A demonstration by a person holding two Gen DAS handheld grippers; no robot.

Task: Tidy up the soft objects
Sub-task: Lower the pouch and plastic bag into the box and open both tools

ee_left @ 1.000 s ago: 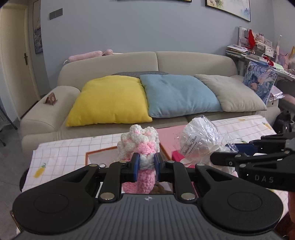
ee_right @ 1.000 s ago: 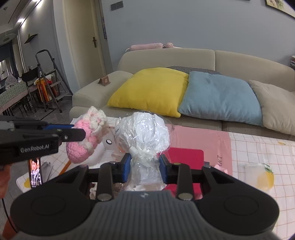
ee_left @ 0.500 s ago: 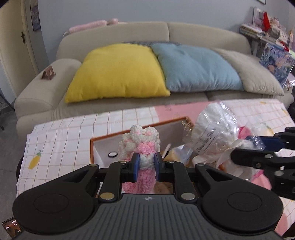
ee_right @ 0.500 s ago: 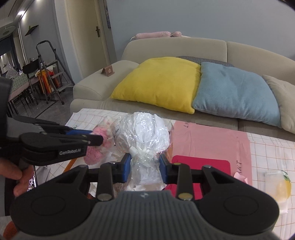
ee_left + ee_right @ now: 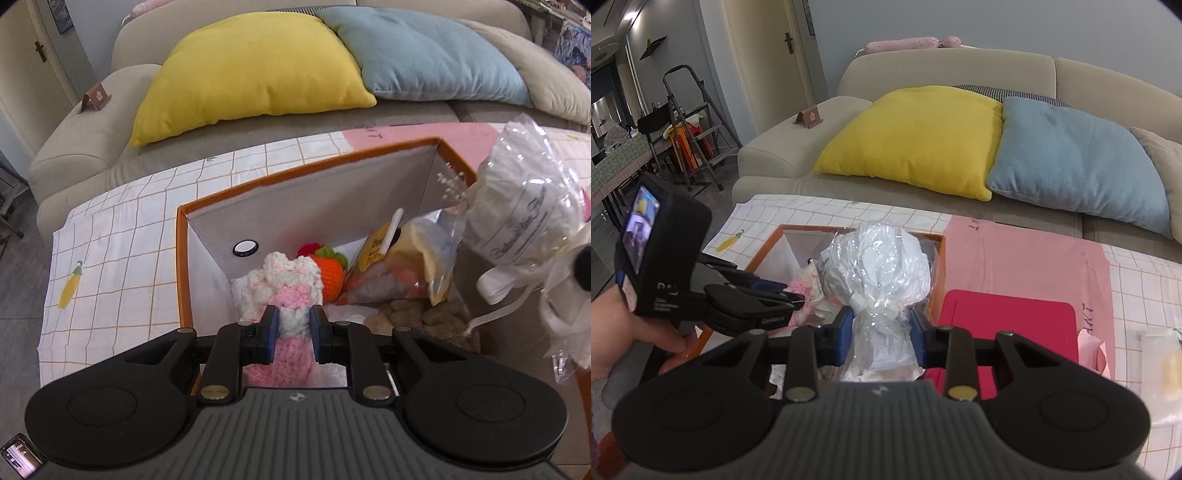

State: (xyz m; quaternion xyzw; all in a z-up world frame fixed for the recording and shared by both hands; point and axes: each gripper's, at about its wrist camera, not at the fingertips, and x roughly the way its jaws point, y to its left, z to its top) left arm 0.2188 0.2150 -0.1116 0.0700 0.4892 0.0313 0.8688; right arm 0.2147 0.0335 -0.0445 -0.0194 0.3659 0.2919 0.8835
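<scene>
The left gripper is hanging over the near left part of the orange-rimmed storage box, its jaws opening but still pressing on the pink and white crocheted flower. The right gripper is gripping a plastic-wrapped white bundle above the same box.

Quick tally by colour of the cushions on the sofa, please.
Yellow cushion: 1
Blue cushion: 1
Beige cushion: 1
Total: 3
</scene>
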